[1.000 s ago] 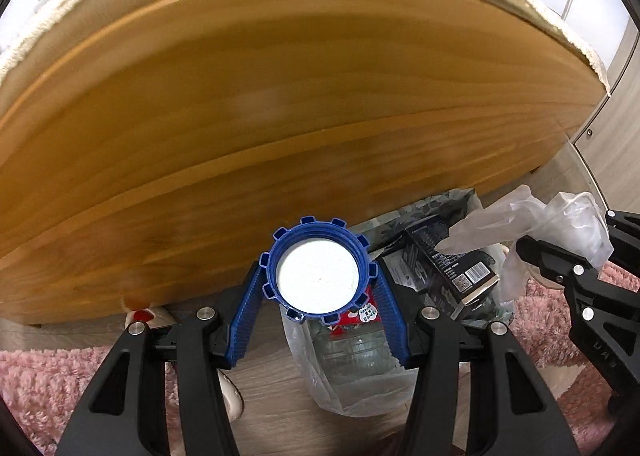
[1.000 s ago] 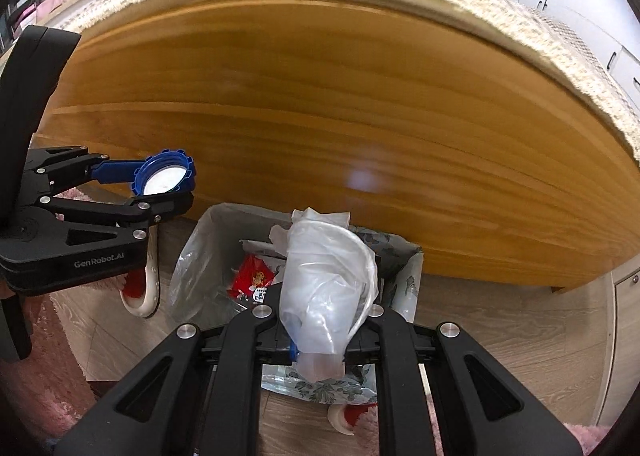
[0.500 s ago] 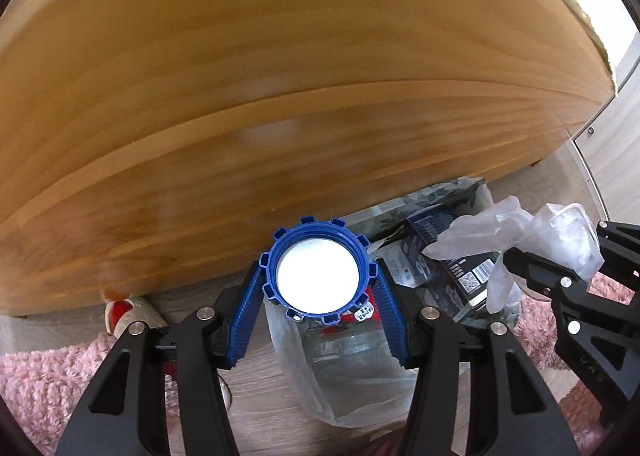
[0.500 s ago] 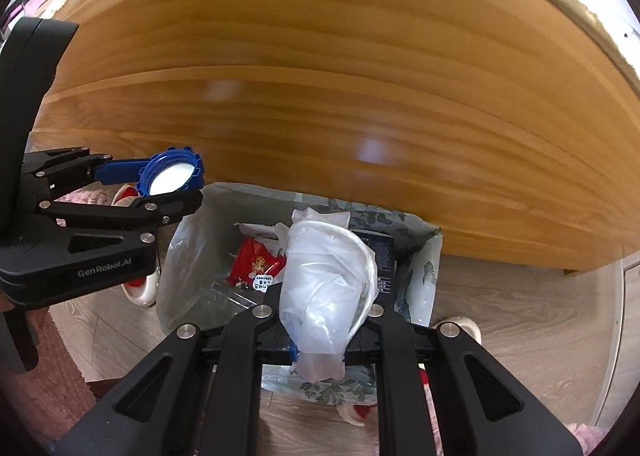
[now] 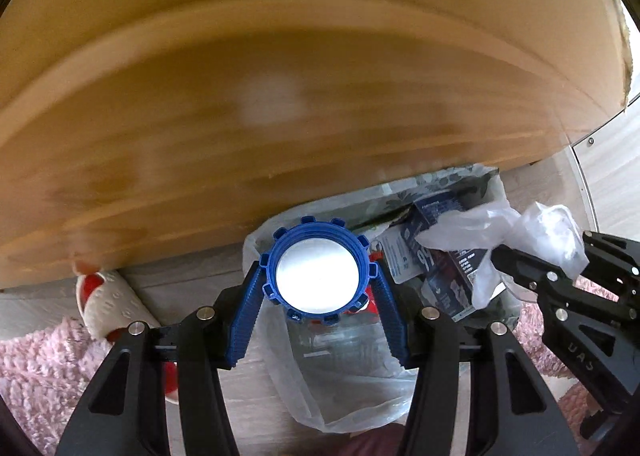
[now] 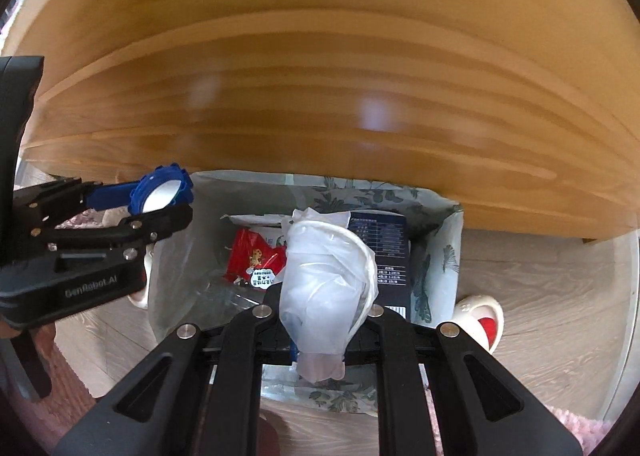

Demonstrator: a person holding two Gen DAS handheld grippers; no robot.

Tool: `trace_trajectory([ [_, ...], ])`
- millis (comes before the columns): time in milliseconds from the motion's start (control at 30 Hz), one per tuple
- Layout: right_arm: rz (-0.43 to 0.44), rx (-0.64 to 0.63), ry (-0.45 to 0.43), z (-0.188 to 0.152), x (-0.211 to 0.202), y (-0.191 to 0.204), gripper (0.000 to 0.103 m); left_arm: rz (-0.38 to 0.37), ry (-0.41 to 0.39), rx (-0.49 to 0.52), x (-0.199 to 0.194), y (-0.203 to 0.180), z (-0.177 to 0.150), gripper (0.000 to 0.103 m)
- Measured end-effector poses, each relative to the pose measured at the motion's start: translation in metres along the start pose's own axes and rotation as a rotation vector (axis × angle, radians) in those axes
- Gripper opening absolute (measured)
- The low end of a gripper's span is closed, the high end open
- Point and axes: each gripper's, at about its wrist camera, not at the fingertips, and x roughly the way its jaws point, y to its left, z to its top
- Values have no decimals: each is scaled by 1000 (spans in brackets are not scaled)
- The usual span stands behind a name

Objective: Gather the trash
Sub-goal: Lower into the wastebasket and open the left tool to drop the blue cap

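Left hand-held gripper (image 5: 318, 288) is clamped about halfway open on a blue lid (image 5: 317, 271), its ridged blue fingers (image 5: 248, 320) pressing the notched rim from both sides so the white inner face looks back at the camera. It hangs just above the near-left edge of the trash bag (image 5: 344, 388), a clear liner standing open on the wood floor (image 6: 552, 296) against a wooden panel (image 5: 280, 115); holding the lid there reads as lining it up for a drop into the opening. A red-and-white slipper (image 5: 102, 296) lies on the floor left of the bag, partly on a pink rug (image 5: 36, 368). Inside the bag, from left to right, sit a red snack wrapper (image 6: 254, 258), some clear plastic, and a dark blue carton (image 6: 386, 256) leaning against the far side. To the right, the right hand-held gripper (image 6: 324, 332) is nearly closed, pinching a crumpled clear plastic bag (image 6: 326, 280) whose bulk balloons above the jaws. It points steeply down over the middle of the bag's mouth, so this piece too looks ready for release. Both items are over the bag but neither has been let go; a second slipper (image 6: 482, 314) lies right of the bag.
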Motion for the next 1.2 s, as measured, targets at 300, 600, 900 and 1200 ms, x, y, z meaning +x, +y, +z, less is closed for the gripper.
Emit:
trace_trajectory([
  [300,35,33,66,2,28,-9,13,-19,81,-7,27,0,-5,52],
  [600,40,48,115,4,42,-8,13,-33,135,-5,47,-3,-6,52],
  [900,39,37,135,8,55,-8,13,-46,187,-22,62,2,-10,52],
  [1200,14,12,136,6,54,2,13,-40,175,-47,54,8,-8,52],
])
